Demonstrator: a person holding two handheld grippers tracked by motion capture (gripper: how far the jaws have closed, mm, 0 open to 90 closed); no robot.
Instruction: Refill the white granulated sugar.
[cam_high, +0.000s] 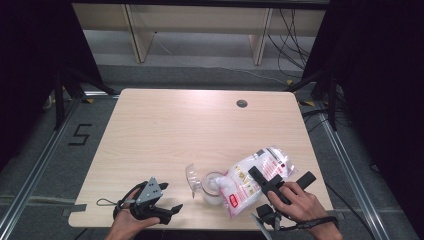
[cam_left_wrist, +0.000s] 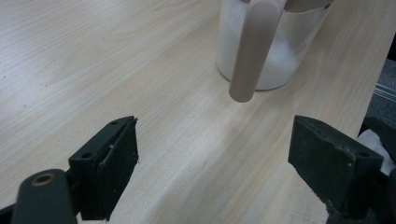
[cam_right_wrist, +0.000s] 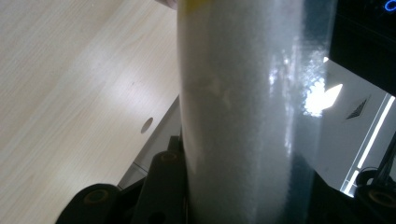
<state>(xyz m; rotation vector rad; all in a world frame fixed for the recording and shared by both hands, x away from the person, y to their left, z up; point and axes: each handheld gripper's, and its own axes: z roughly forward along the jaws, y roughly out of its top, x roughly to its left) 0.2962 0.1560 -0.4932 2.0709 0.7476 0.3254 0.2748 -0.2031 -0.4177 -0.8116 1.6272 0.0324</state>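
The right gripper (cam_high: 261, 181) is clenched on a clear plastic bag of white granules (cam_high: 252, 177), its jaws pressing the bag from both sides; in the right gripper view the bag (cam_right_wrist: 243, 116) rises straight up between them, filling the gap. The bag is held tilted over the near right part of the wooden table (cam_high: 200, 125), its lower end at the mouth of a clear glass jar (cam_high: 212, 187) that stands on the table just left of it. The jar already holds white granules (the left gripper view shows them heaped inside the jar (cam_left_wrist: 280, 60)). Its hinged lid (cam_high: 192, 177) stands open on the left side, and a pale clasp bar (cam_left_wrist: 252, 51) hangs down in front of the glass.

The left gripper (cam_high: 167, 212) rests at the near left edge of the table, well apart from the jar, jaws released and spread wide, with only bare tabletop between them; it touches nothing but the table.

Counted: one bag, one jar, one lid, two grippers, one small round hole (cam_high: 242, 103) near the table's far edge.
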